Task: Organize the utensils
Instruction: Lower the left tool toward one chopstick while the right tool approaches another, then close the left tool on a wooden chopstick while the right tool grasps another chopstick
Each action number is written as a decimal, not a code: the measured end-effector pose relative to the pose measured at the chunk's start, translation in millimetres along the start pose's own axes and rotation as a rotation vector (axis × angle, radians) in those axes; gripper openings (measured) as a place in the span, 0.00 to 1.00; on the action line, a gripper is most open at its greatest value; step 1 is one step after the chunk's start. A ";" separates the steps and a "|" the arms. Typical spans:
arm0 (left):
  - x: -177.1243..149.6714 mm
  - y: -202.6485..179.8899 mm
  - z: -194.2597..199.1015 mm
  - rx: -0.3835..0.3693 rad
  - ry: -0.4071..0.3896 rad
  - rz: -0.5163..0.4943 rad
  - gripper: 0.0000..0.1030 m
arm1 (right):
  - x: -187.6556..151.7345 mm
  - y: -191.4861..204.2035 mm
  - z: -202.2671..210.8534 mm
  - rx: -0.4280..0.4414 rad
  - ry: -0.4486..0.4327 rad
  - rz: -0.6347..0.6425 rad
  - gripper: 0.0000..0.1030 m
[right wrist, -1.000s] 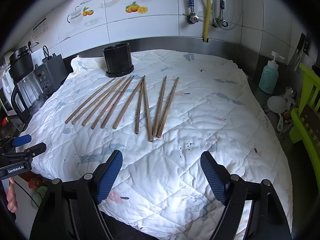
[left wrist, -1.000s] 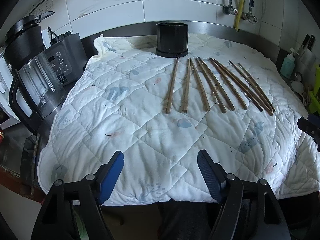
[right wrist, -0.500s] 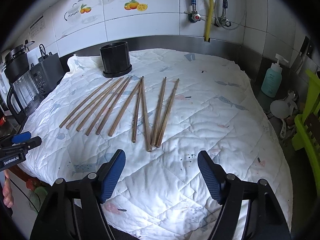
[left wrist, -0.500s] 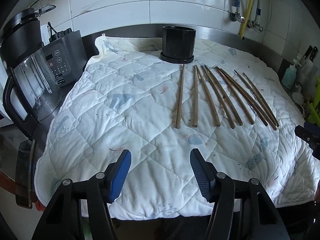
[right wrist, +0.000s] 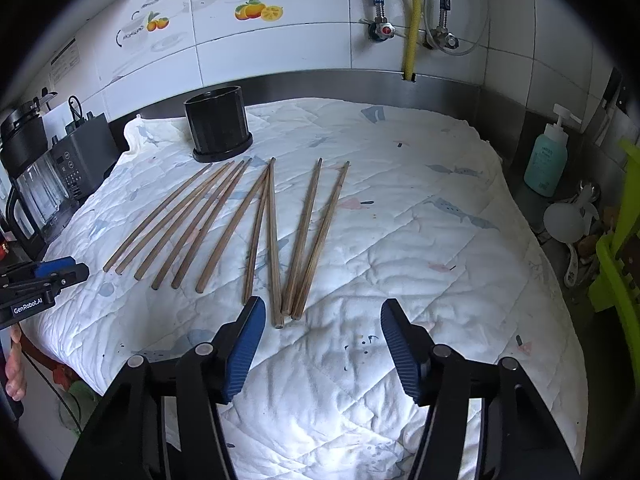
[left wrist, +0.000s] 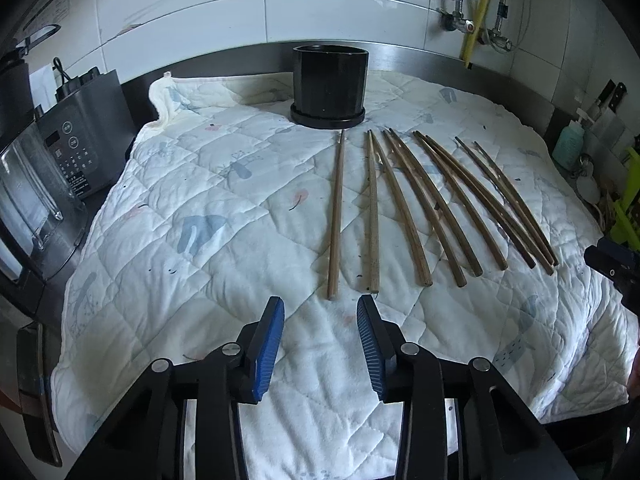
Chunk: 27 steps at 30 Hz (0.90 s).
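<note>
Several brown wooden chopsticks point(left wrist: 400, 208) point(right wrist: 272, 236) lie fanned out on a white quilted cloth point(left wrist: 200, 216) point(right wrist: 420, 220). Behind them stands a black round holder point(left wrist: 329, 85) point(right wrist: 218, 128). My left gripper point(left wrist: 320, 320) hovers just short of the near ends of the two leftmost chopsticks; its blue-padded jaws are closing with nothing between them. My right gripper point(right wrist: 322, 320) sits at the near ends of the rightmost chopsticks, whose tips reach the gap between the jaws; its jaws are closing and the pads touch none of them.
A blender and a black appliance point(left wrist: 76, 148) point(right wrist: 80, 152) stand at the cloth's left edge. A teal soap bottle point(right wrist: 546, 160), a white utensil and a green rack point(right wrist: 624, 248) crowd the right side. Tiled wall and pipes point(right wrist: 412, 20) rise behind.
Both grippers have moved in toward the chopsticks' near ends, the left one further. Both pairs of jaws have narrowed, the left pair much more.
</note>
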<state>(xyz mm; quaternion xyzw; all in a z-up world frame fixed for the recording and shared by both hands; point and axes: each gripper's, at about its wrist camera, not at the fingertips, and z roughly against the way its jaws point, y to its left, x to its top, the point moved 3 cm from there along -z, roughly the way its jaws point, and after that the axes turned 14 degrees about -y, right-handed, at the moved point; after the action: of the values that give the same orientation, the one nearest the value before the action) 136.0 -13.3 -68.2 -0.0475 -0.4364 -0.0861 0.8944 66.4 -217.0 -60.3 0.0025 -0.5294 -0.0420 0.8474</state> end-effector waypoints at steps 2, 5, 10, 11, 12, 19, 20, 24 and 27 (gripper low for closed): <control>0.6 -3.0 -8.6 -0.007 0.009 -0.010 0.34 | 0.3 -2.3 -1.8 0.000 0.001 -0.007 0.61; 1.1 -5.9 -20.7 -0.018 0.025 -0.024 0.26 | 0.1 -5.9 -4.9 0.001 0.006 -0.021 0.56; 0.5 -7.8 -36.9 -0.028 0.046 -0.043 0.15 | -2.1 -9.3 -11.0 -0.003 0.017 -0.029 0.47; 0.2 -7.4 -39.1 -0.031 0.048 -0.044 0.14 | -2.7 -10.1 -12.5 -0.001 0.021 -0.031 0.45; 0.0 -7.5 -41.8 -0.034 0.050 -0.041 0.13 | -3.2 -10.6 -14.3 0.002 0.026 -0.034 0.42; -0.3 -6.9 -50.4 -0.029 0.047 -0.044 0.09 | -3.4 -5.3 -21.3 0.023 0.032 -0.047 0.37; 0.1 -6.8 -51.3 -0.027 0.046 -0.046 0.09 | -4.1 -3.3 -22.9 0.028 0.035 -0.047 0.37; 0.8 -6.9 -52.4 -0.021 0.041 -0.053 0.08 | -8.7 3.4 -27.1 0.032 0.044 -0.031 0.35; 1.6 -5.6 -53.0 -0.023 0.041 -0.048 0.07 | -12.1 3.5 -30.0 0.022 0.051 -0.023 0.32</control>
<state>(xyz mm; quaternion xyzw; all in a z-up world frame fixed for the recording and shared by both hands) 176.8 -27.5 -99.5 -0.0458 -0.4181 -0.1133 0.9001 88.3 -213.8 -84.2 0.0187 -0.5077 -0.0458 0.8601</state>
